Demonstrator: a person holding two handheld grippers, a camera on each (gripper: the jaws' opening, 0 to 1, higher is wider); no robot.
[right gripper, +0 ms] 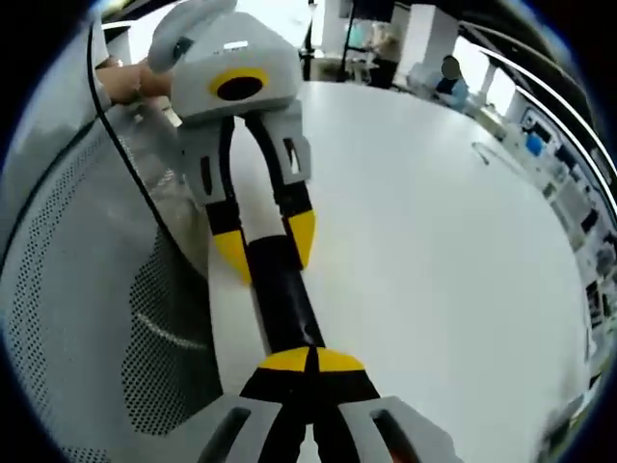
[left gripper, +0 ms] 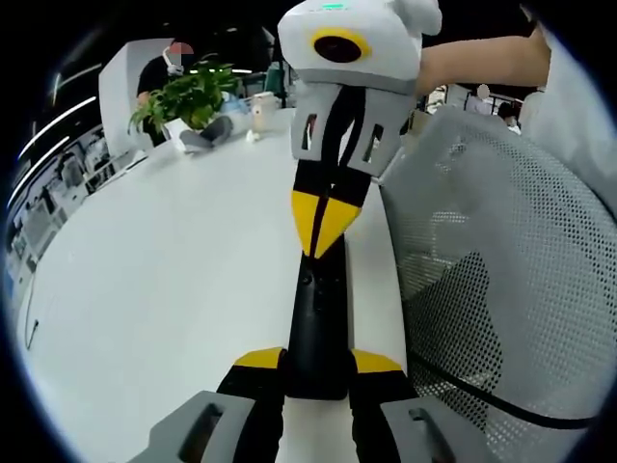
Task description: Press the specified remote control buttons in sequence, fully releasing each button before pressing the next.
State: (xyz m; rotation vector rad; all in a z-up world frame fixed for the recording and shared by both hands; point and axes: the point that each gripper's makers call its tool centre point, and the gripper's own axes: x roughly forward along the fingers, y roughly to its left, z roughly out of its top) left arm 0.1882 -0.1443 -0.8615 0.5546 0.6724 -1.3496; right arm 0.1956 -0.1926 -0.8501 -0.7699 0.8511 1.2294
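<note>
Left gripper: jaws clamp the near end of the black remote, holding it above the white table.
Right gripper: jaws shut, yellow tips pressed together on the remote's top face.
Pressing well: push straight down, then lift fully clear.
Right side: mesh chair alongside.

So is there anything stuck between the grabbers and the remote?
No, nothing visible is. The left gripper is shut on one end of the black remote, holding it by its sides. The right gripper, jaws closed together, has its tips on the remote's top.
</note>
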